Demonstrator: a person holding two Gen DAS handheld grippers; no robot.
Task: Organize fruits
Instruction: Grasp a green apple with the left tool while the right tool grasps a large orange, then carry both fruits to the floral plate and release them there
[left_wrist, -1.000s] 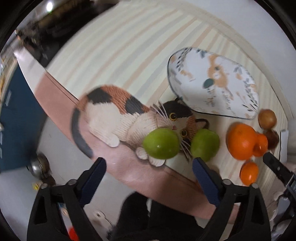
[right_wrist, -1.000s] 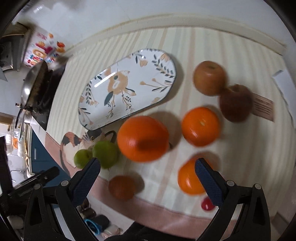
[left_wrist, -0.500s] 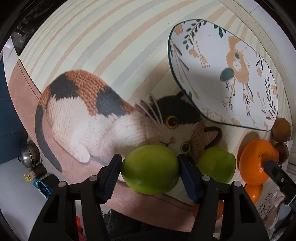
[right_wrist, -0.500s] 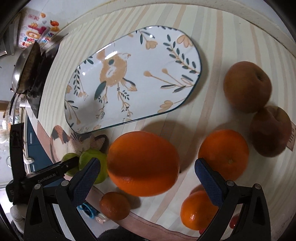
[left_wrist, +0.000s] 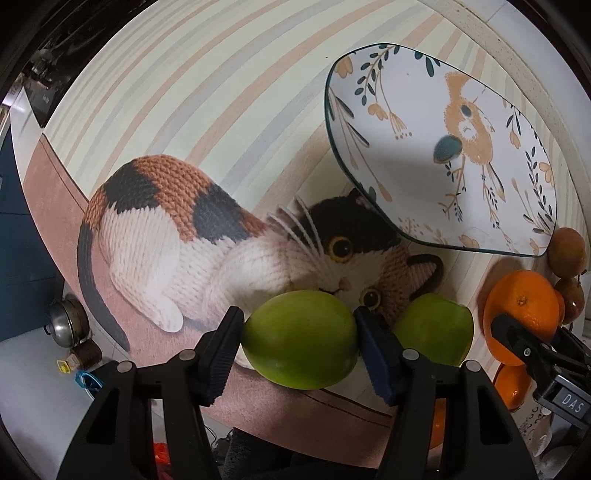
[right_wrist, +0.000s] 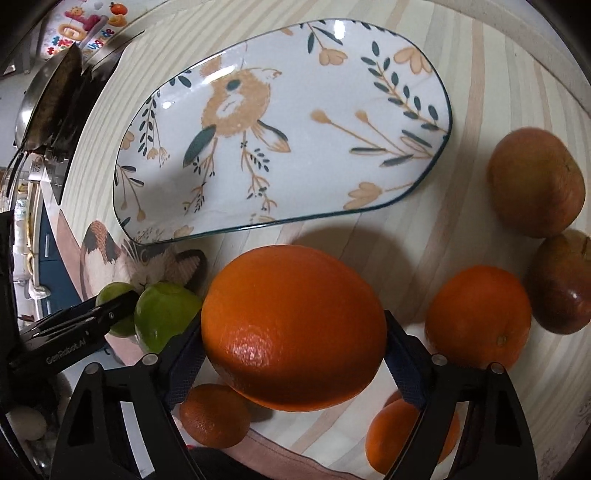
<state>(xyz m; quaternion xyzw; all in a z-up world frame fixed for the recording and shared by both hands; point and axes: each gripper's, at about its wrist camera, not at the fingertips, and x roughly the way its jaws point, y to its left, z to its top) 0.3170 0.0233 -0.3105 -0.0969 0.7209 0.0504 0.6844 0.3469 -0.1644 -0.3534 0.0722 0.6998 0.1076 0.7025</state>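
Left gripper (left_wrist: 299, 341) pinches green fruit (left_wrist: 300, 338), right gripper (right_wrist: 293, 349) clamps big orange (right_wrist: 293, 326); lift straight, set gently on plate (right_wrist: 441, 147), w/o bumping neighbours.

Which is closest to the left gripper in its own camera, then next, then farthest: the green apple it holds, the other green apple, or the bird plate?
1. The held green apple, pinched between the left gripper's pads.
2. The other green apple, just right of it on the cat mat.
3. The bird plate, farther off, up and to the right.
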